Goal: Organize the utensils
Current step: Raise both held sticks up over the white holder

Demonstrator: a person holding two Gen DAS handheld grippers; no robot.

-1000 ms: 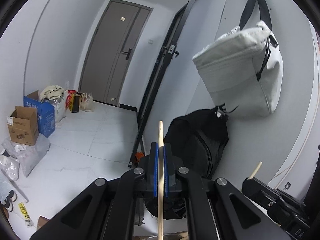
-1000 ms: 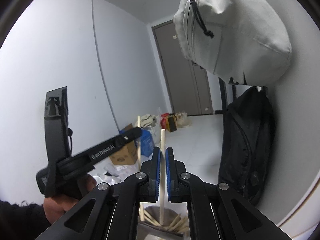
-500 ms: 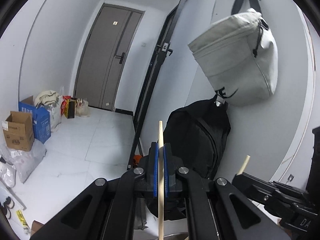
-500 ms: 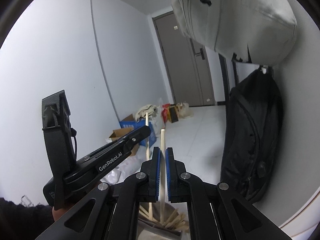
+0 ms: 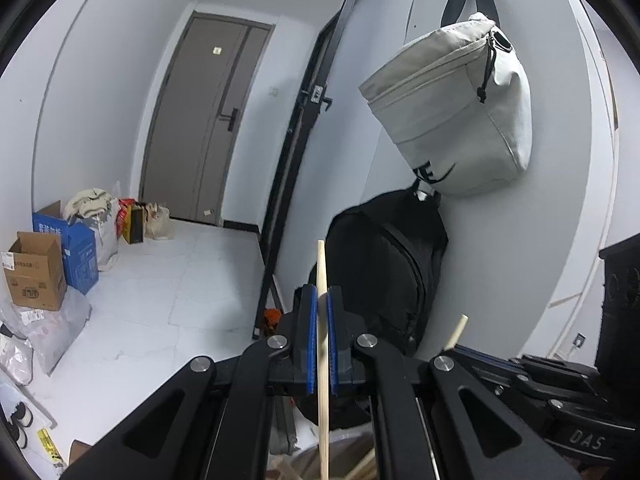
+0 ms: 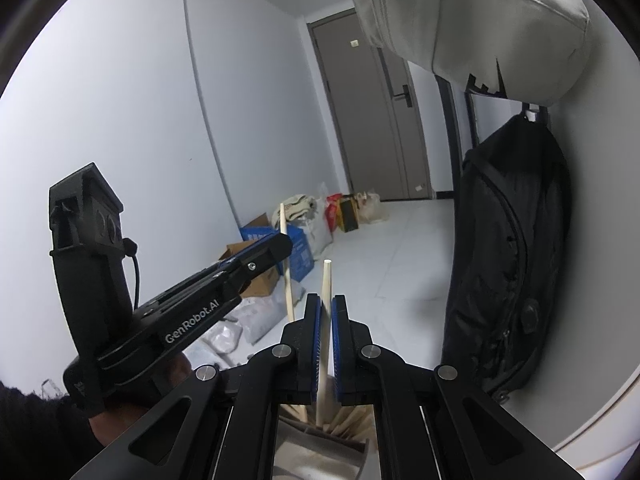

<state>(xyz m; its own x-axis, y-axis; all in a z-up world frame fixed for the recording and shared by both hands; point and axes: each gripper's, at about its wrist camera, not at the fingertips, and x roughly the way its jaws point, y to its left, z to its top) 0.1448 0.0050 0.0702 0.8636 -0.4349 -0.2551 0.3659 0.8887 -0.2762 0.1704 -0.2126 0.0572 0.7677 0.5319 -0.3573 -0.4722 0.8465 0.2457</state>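
**Both grippers clamped on chopsticks**

We see one wooden chopstick (image 5: 322, 344) upright in the left gripper (image 5: 322, 340), jaws pinched together on it. The right gripper (image 6: 326, 344) likewise has its jaws clamped on a second chopstick (image 6: 325, 320), its lower end over a container (image 6: 320, 452) of more chopsticks. Behind: black backpack (image 6: 508, 264), grey bag (image 5: 452, 120), door (image 5: 200, 120).

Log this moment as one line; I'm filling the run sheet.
left gripper: shut on chopstick | right gripper: shut on second chopstick | both upright over holder with more sticks
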